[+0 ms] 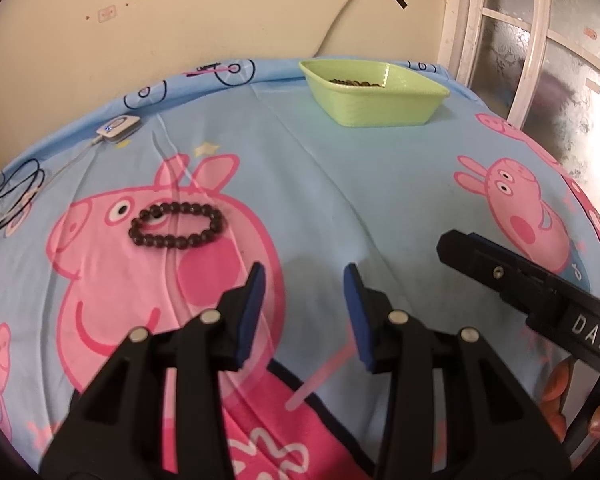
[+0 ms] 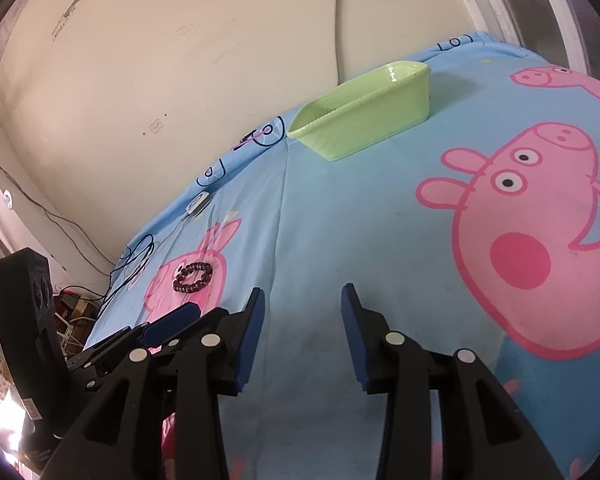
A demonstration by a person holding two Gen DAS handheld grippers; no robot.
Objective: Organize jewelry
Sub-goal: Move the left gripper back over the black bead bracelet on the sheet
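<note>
A dark beaded bracelet lies flat on the pink pig print of the blue cloth, ahead and left of my left gripper, which is open and empty above the cloth. A light green tray stands at the far edge and holds some small brownish jewelry. In the right wrist view my right gripper is open and empty over bare cloth; the bracelet lies far to its left and the green tray is ahead. The right gripper's body shows at the right of the left wrist view.
A small white device with a cable lies at the far left edge of the cloth. A cream wall is behind the table, a window frame at the right. The left gripper's body is beside my right gripper.
</note>
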